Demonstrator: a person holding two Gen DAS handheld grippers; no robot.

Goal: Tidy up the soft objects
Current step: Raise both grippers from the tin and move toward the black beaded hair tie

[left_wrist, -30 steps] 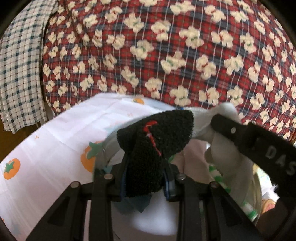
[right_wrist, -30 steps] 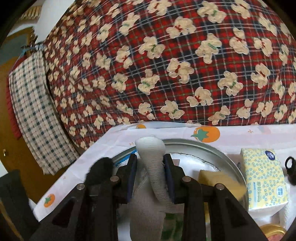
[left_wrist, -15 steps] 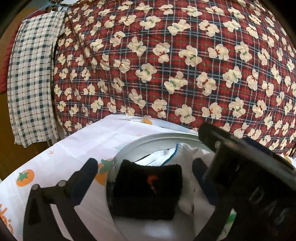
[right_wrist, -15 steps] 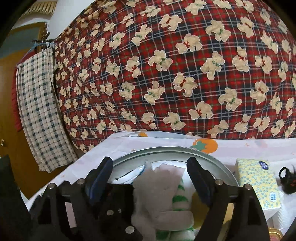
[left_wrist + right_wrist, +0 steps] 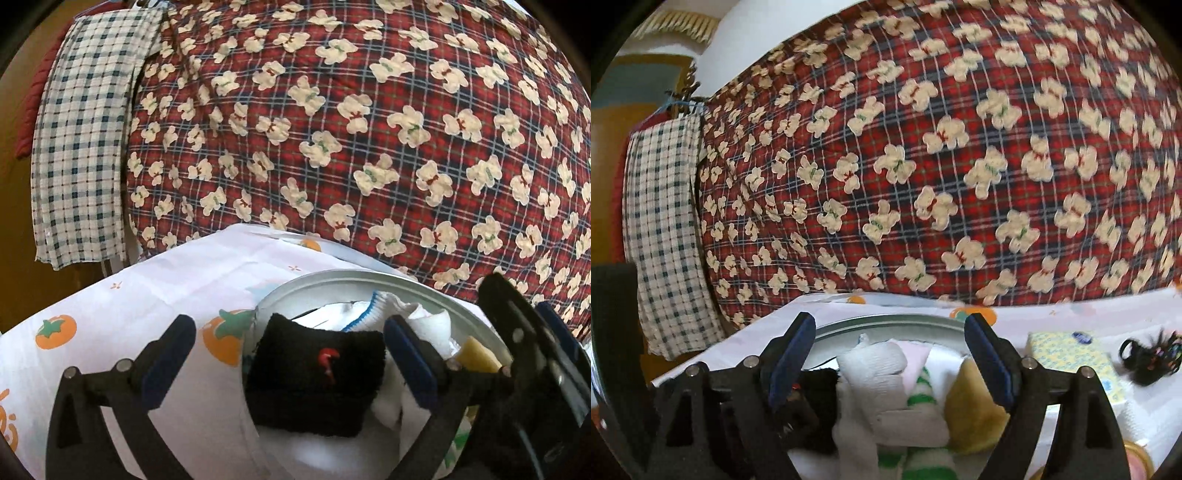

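Left gripper (image 5: 288, 354): jaws spread wide, holding nothing, poised over black wristband (image 5: 314, 373). Wristband lies flat in round metal tray (image 5: 332, 278), red mark up, beside white sock with blue cuff (image 5: 384, 314). Right gripper (image 5: 890, 350): jaws spread, empty, above grey-white sock (image 5: 879, 373) lying in tray (image 5: 886, 323) with green-striped sock (image 5: 923, 391) and yellow sponge (image 5: 971, 398). Tray sits on surface covered by orange-print cloth (image 5: 129, 295). Tissue pack (image 5: 1071, 358) and black hair ties (image 5: 1148, 358) right of tray. Bear-print plaid quilt (image 5: 942, 147) behind.
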